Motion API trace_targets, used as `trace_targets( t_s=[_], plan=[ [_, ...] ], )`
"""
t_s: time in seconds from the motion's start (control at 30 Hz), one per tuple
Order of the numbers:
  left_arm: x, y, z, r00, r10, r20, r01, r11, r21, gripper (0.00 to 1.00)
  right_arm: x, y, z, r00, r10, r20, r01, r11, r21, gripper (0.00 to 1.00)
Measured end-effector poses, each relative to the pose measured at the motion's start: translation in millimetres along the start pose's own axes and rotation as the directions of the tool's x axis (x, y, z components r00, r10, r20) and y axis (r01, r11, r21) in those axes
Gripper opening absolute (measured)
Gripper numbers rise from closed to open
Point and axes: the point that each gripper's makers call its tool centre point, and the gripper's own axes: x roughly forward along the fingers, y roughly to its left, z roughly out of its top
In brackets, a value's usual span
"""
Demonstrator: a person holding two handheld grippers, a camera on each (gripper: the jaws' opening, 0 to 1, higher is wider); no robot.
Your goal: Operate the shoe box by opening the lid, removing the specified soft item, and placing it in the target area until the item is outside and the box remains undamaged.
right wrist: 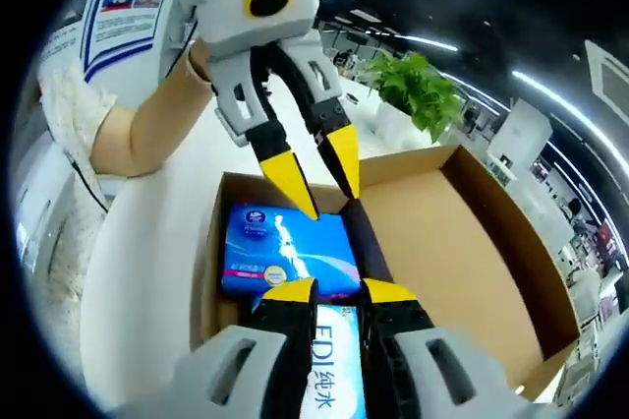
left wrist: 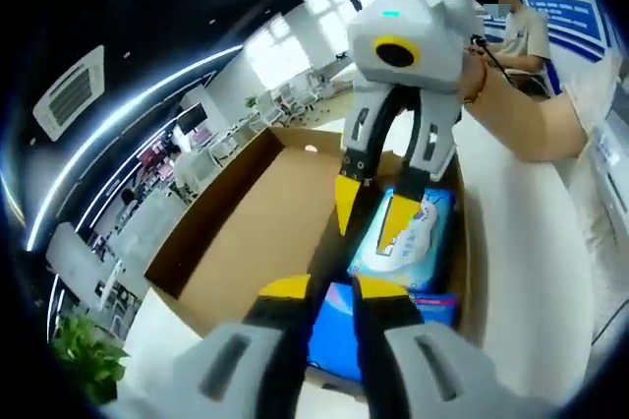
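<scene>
The blue tissue pack [right wrist: 287, 247] lies inside the shoe box [right wrist: 472, 242], at six o'clock from the folded-back lid [left wrist: 256, 232]. Opening is done; lifting out and placing remain. My right fingers [left wrist: 378, 208] hang spread above the pack, grasping nothing. My left fingers [right wrist: 316, 175] hover likewise released. White worktop [right wrist: 147, 271] surrounds.

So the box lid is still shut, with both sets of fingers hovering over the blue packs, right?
Not quite: the box lid is open, folded back, as the right gripper view shows. The blue packs lie inside, and both grippers, left and right, hover over them.
</scene>
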Motion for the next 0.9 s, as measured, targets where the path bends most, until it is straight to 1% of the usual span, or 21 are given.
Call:
trace_targets(
  t_s=[0.07,0.13,0.27,0.37,0.43,0.5,0.57,0.63,0.7,0.8,0.87,0.9],
  plan=[
    [3,-9.6,-10.0,0.998,-0.044,-0.053,0.044,0.999,-0.001,0.12,5,9,-6.0,0.999,0.043,-0.027,-0.043,0.999,-0.002,0.15],
    [8,-12.3,-12.5,0.996,-0.051,-0.072,0.05,0.999,-0.01,0.1,6,11,-8.7,0.998,0.05,-0.036,-0.05,0.999,-0.004,0.14],
    [15,-24.8,-14.0,0.99,-0.106,-0.088,0.105,0.994,-0.015,0.07,6,17,-15.2,0.995,0.082,-0.057,-0.082,0.997,-0.007,0.13],
    [19,-31.4,-15.6,0.985,-0.137,-0.101,0.135,0.99,-0.028,0.03,9,28,-20.5,0.989,0.126,-0.078,-0.127,0.992,-0.012,0.08],
    [21,-37.3,-20.5,0.978,-0.164,-0.127,0.161,0.986,-0.035,0.01,12,32,-22.7,0.986,0.136,-0.096,-0.14,0.99,-0.027,0.08],
    [25,-40.2,-25.6,0.972,-0.177,-0.152,0.173,0.984,-0.041,0.0,15,35,-24.8,0.983,0.147,-0.113,-0.151,0.988,-0.031,0.03],
    [27,-42.2,-31.4,0.965,-0.189,-0.18,0.181,0.982,-0.057,0.0,16,38,-26.9,0.979,0.16,-0.127,-0.165,0.986,-0.025,0.0],
    [28,-45.1,-36.0,0.958,-0.205,-0.2,0.195,0.978,-0.068,0.0,16,40,-29.0,0.976,0.17,-0.136,-0.173,0.985,-0.009,0.0],
    [28,-47.1,-39.5,0.953,-0.211,-0.215,0.201,0.977,-0.068,0.0,15,41,-29.6,0.973,0.181,-0.14,-0.181,0.983,0.01,0.0],
    [29,-49.5,-46.2,0.943,-0.221,-0.251,0.211,0.975,-0.067,0.0,17,47,-30.2,0.968,0.201,-0.148,-0.202,0.979,0.009,0.0],
    [29,-51.7,-51.0,0.934,-0.231,-0.274,0.22,0.973,-0.069,0.0,17,47,-30.0,0.968,0.196,-0.156,-0.198,0.98,0.005,0.0],
    [30,-51.9,-51.8,0.933,-0.231,-0.276,0.221,0.973,-0.066,0.0,17,47,-30.2,0.968,0.194,-0.159,-0.196,0.981,0.005,0.0]
  ],
)
